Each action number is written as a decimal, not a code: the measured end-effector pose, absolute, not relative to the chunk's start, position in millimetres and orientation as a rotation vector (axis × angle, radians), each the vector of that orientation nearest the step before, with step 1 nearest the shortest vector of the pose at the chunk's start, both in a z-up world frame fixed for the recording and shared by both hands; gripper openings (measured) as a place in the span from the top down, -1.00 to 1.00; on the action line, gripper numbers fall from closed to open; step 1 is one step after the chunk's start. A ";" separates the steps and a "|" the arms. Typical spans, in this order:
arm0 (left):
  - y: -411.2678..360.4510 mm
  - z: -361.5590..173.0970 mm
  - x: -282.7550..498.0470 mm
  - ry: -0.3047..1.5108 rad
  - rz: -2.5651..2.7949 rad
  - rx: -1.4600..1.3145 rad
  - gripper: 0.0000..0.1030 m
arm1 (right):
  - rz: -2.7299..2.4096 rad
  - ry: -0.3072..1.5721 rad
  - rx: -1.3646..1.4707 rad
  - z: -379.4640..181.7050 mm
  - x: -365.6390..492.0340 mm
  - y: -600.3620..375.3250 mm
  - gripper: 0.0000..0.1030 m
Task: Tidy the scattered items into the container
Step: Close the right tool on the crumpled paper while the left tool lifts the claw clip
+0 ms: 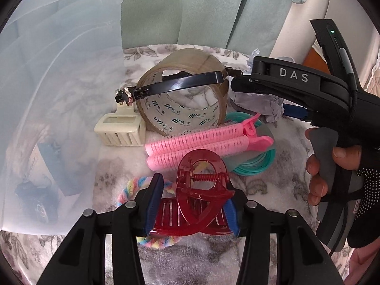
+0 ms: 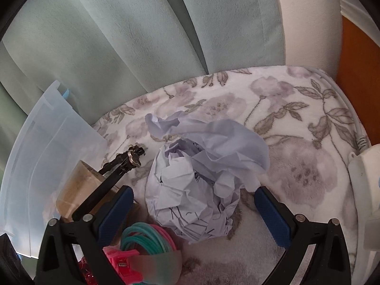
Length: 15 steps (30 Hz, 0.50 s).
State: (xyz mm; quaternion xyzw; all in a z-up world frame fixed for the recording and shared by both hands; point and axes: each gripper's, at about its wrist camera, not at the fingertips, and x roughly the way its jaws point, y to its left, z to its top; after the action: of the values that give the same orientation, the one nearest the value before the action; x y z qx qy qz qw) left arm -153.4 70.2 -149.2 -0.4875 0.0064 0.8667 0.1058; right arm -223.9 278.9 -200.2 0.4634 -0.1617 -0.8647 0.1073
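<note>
Left wrist view: left claw [image 1: 190, 204] clamped on one red hair clip [image 1: 201, 190] over one rainbow scrunchie [image 1: 133, 185]; ahead lie one tape roll [image 1: 182, 99], one cream clip [image 1: 121, 128], one black barrette [image 1: 175, 85], two pink rollers [image 1: 197, 144], a teal hoop bundle [image 1: 251, 163]; translucent container [image 1: 59, 83] at left, touching nothing in the claw, on a floral blanket [image 1: 273, 190] with green curtain [image 1: 178, 11] behind. Right wrist view: right claw [image 2: 192, 211] fingers stand wide apart around one crumpled paper ball [image 2: 201, 173], not pressing it; container corner at left, white power strip [image 2: 363, 190] at the right edge.
</note>
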 end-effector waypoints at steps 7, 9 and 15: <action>67.1 -149.4 -155.0 0.004 2.555 -1.435 0.31 | -2.559 -0.496 1.384 -202.9 -227.1 279.9 -0.59; 69.6 -149.0 -149.9 -0.004 2.558 -1.439 0.33 | -2.552 -0.517 1.380 -202.2 -226.9 281.2 -0.51; 68.5 -148.9 -150.6 0.001 2.569 -1.439 0.34 | -2.542 -0.556 1.382 -200.1 -221.4 282.2 -0.37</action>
State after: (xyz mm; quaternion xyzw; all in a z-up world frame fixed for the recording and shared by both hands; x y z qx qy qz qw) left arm -150.6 68.5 -148.9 -0.4865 0.0003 0.8681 0.0984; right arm -221.4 282.2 -200.1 0.4668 -0.1879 -0.8586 0.0977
